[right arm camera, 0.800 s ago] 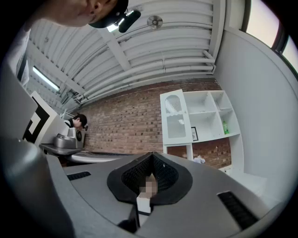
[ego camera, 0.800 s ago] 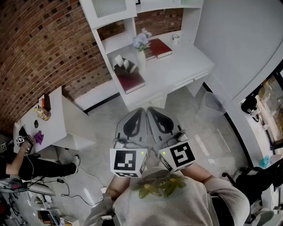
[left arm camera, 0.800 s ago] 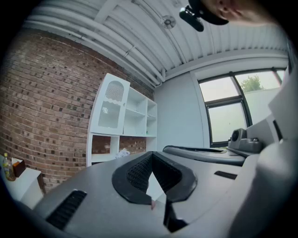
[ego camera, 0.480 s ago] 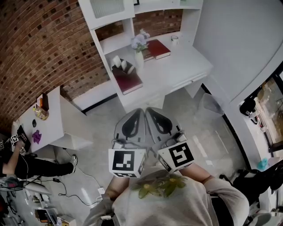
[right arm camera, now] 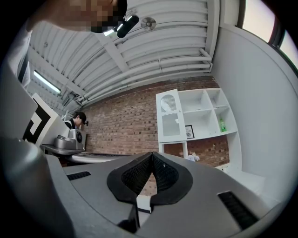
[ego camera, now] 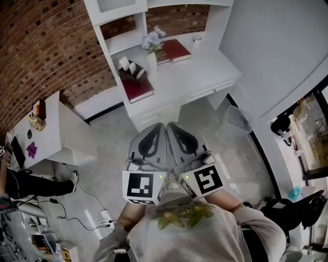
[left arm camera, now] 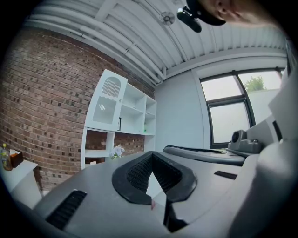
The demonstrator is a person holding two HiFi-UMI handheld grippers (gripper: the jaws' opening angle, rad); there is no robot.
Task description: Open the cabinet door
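Head view: the left gripper point(ego camera: 161, 128) and right gripper point(ego camera: 172, 128) sit side by side at 6 o'clock, close to the person's chest, their tips almost meeting. Each gripper's jaws are pressed together on nothing. The white cabinet door point(ego camera: 109, 5) is at 12 o'clock, well apart from both and cut off by the top edge. The left gripper view shows it whole at 10 o'clock, apparently shut. The desk point(ego camera: 205, 71) beneath holds books and a vase point(ego camera: 151, 55). Shelf items are too small to identify.
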